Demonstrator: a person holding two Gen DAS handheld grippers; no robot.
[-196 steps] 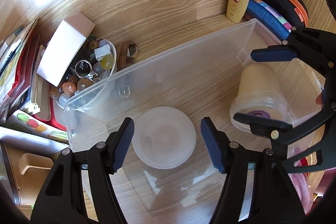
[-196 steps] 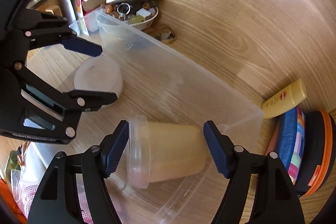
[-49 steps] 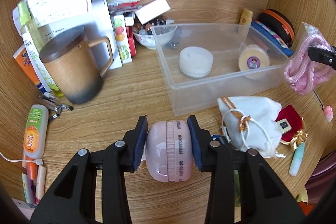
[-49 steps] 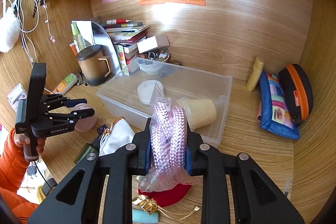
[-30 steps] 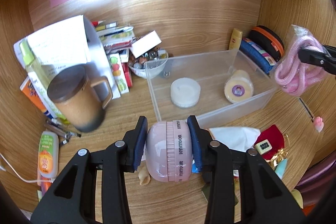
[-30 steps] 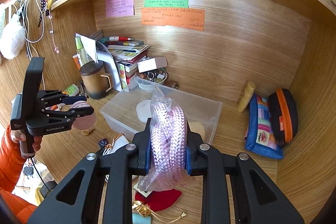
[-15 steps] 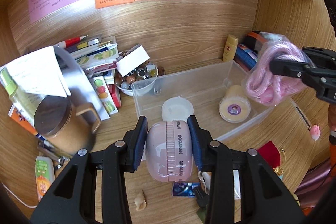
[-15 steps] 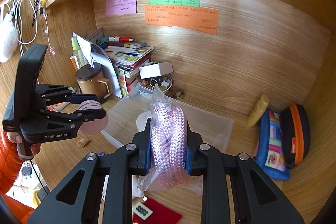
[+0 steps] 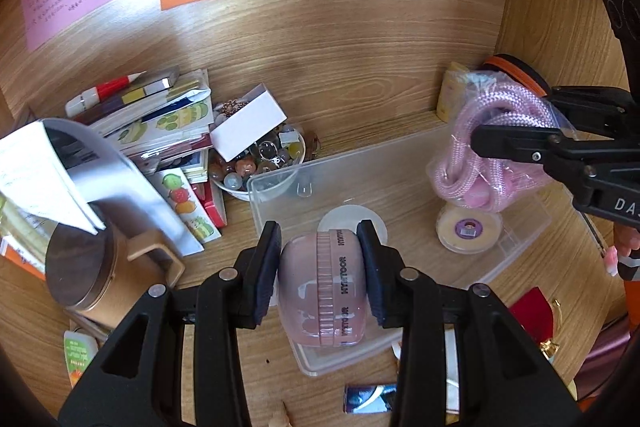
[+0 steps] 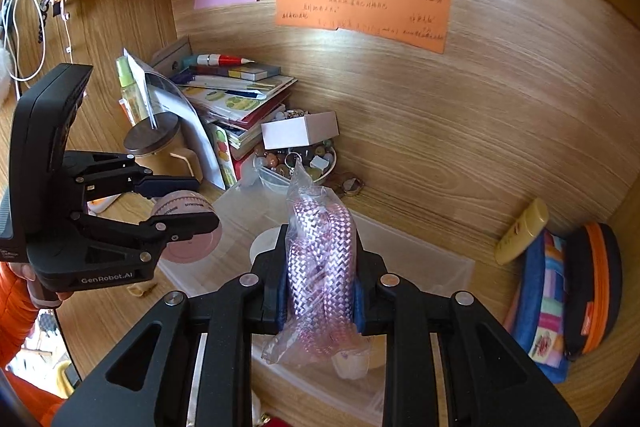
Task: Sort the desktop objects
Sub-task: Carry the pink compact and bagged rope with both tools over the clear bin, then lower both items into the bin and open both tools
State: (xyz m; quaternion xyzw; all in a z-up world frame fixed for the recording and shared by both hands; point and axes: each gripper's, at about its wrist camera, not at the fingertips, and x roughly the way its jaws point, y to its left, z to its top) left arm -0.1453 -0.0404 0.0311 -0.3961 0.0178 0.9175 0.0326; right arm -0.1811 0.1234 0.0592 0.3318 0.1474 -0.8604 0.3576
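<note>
My left gripper is shut on a round pink timer and holds it above the front left part of the clear plastic bin. It also shows in the right wrist view. My right gripper is shut on a bagged pink rope and holds it above the bin. The rope shows at the right of the left wrist view. A white round lid and a cream jar lie inside the bin.
A brown lidded mug, a stack of books and a bowl of beads under a white box stand left of the bin. A yellow bottle and colourful pouches lie at its right. Small items lie on the desk in front.
Both grippers have moved forward and over the bin with their loads. The timer now hangs over the bin's front left part, the rope over its right side.
</note>
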